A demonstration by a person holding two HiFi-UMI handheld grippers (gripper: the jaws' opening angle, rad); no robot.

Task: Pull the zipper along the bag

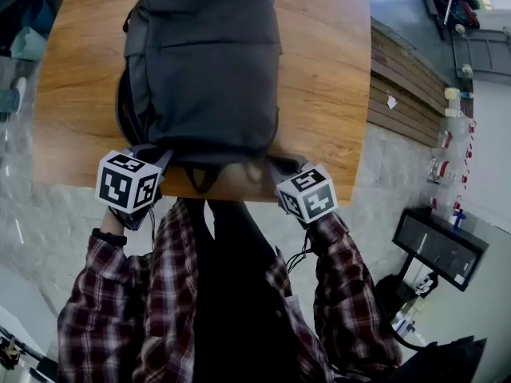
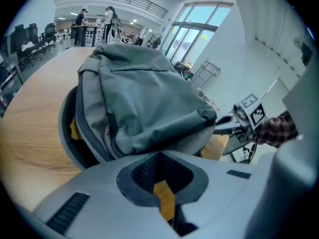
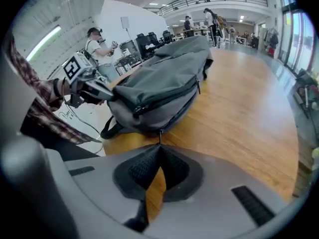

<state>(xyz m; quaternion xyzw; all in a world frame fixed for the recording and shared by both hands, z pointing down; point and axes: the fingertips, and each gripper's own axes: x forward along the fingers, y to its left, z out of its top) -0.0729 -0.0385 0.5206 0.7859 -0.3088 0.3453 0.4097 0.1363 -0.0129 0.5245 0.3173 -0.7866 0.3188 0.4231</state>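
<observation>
A grey backpack (image 1: 204, 62) lies flat on the wooden table (image 1: 319, 70), its near end at the table's front edge. My left gripper (image 1: 160, 159) sits at the bag's near left corner, jaws shut on the bag's fabric (image 2: 149, 133). On that side the zipper gapes and shows yellow lining (image 2: 75, 128). At the near right corner my right gripper (image 1: 281, 166) is shut on the thin zipper pull (image 3: 160, 136), which runs from the bag's side seam (image 3: 174, 108) down into the jaw tips. Each gripper shows in the other's view: right gripper (image 2: 227, 119), left gripper (image 3: 107, 94).
Bare wood (image 3: 249, 98) lies to the right of the bag, and more (image 2: 35, 113) to its left. The table's front edge (image 1: 200, 191) is right at my grippers. A black stand (image 1: 439, 246) is on the floor at the right. People (image 3: 97, 46) stand far behind.
</observation>
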